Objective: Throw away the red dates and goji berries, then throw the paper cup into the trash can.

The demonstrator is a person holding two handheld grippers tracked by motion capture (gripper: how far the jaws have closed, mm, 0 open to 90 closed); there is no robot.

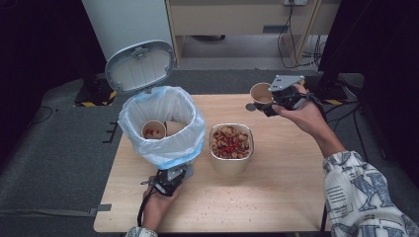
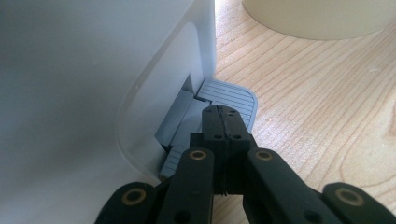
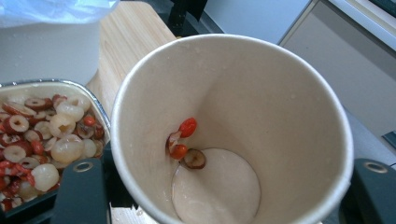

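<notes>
**A:** How far along is the clearing-up?

**B:** Partway, I'd judge. A white pedal bin [image 1: 163,148] stands on the left of the wooden table [image 1: 276,197], its grey lid [image 1: 140,66] swung up and open. Inside its blue-and-white liner [image 1: 190,116] lie two paper cups already thrown away; one cup [image 1: 153,130] has red bits in it, the other [image 1: 174,128] leans beside it. A third paper cup [image 3: 233,126] is held up in the air over the far right of the table, well apart from the bin, so it is not yet binned.

**A:** Who holds what?

**B:** The right gripper [image 1: 276,101] has its jaws clamped either side of that cup. The cup is tilted, and a few pieces of red and brown dried fruit [image 3: 183,142] cling near its base. The left gripper [image 2: 223,119] has its jaws pressed tight together, grasping nothing, with the tips resting on the bin's ribbed grey foot pedal [image 2: 233,95], which I take to be what keeps the lid raised.

**A:** What else is there, counted?

**B:** One foil-rimmed container [image 1: 231,143], full of sliced red dates and pale round fruit, stands just right of the bin. That makes three cups, one container, one bin. Left to do, as I judge it: carry the held cup across to the bin, then deal with the container
</notes>
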